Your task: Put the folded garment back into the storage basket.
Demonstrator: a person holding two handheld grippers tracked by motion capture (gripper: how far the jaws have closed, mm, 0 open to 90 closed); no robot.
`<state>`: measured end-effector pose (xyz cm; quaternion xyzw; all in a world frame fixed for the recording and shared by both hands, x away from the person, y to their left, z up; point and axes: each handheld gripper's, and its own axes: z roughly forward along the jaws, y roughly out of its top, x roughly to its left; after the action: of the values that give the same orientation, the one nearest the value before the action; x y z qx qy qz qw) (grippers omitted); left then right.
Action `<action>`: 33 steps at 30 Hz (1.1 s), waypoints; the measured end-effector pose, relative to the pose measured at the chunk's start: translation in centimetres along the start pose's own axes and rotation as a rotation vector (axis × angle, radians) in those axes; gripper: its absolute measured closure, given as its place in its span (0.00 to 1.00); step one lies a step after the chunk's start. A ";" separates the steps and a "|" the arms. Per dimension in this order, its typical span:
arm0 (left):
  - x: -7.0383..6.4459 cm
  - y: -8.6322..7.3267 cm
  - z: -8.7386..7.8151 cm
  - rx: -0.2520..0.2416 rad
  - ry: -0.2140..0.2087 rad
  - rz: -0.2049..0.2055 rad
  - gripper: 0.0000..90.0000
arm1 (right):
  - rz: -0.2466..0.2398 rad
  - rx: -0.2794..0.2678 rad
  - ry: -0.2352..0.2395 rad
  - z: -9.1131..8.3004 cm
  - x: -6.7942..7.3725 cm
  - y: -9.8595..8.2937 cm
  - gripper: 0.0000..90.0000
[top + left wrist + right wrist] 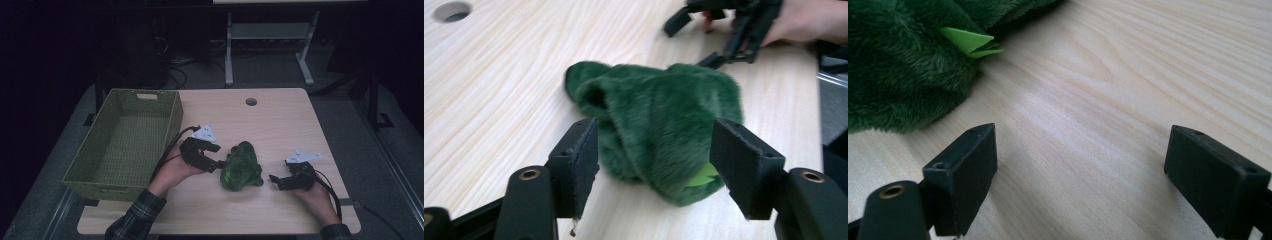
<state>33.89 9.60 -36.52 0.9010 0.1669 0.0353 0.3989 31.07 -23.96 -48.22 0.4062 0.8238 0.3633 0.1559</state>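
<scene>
Green plush toy (241, 166) lies between both grippers, beside wicker basket (125, 142)

High view dim, dark surroundings; gripper views brighter, slightly blurred.

On the bench (280, 120), the plush toy (241, 166) lay near the middle, toward your edge. The basket (127, 142) stood at its 9 o'clock, overhanging the bench's left side. Your left tongs (220, 156) sat just at the toy's 9 o'clock, jaws either side of its near end; your right tongs (274, 181) lay at its 4 o'clock, apart from it. The cable hole (251, 101) sat at 12 o'clock.
</scene>
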 end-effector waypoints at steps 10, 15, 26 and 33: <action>-0.9 0.3 3.1 0.108 -0.072 0.074 0.27 | 0.002 -0.001 -0.003 0.0 0.0 0.0 0.15; -0.5 -0.1 4.9 0.181 -0.068 0.110 0.22 | 0.002 -0.001 -0.003 0.0 0.0 0.0 0.15; -0.3 -1.8 8.7 0.278 -0.076 0.120 0.20 | 0.002 -0.001 -0.004 0.0 0.0 0.0 0.16; -0.4 -2.2 9.7 0.301 -0.056 0.137 0.17 | 0.002 -0.001 -0.004 0.0 0.0 0.0 0.16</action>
<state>34.77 4.00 -44.71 0.9604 0.0973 0.0120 0.2608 31.08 -23.99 -48.22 0.4077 0.8229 0.3630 0.1576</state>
